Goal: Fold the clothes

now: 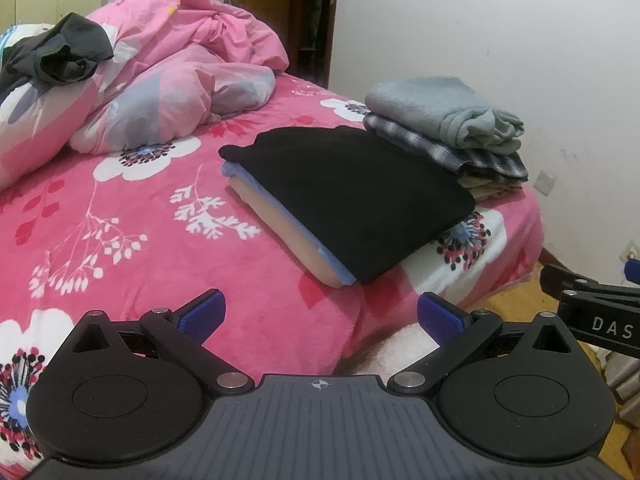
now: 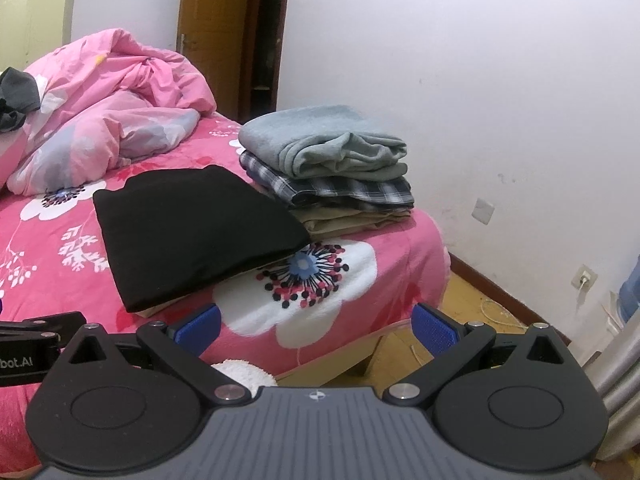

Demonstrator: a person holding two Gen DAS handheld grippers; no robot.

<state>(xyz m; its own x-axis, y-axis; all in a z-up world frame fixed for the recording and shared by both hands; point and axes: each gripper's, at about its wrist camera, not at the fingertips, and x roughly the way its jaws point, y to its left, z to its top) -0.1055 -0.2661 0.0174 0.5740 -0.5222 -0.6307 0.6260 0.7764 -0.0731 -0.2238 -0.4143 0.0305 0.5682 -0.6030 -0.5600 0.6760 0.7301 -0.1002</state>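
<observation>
black garment (image 1: 352, 200) folded on bed (image 1: 120, 220); both hand-held grippers (image 1: 320, 316) (image 2: 316, 324) wide apart, empty.

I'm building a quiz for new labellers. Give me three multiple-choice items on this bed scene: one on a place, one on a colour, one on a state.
1. Where does the crumpled dark garment lie?
A. on the floor
B. on top of the pink quilt
C. on the folded pile by the wall

2. What colour is the top item of the taller folded pile?
A. grey-blue
B. red
C. yellow

3. How do the left tool and right tool stand?
A. both shut on cloth
B. one open, one shut
C. both open, holding nothing

Answers:
1 B, the dark garment sits on the bunched quilt at the far left.
2 A, a grey-blue garment lies over the plaid one.
3 C, each view shows blue pads spread wide with only the bedspread between them.
</observation>
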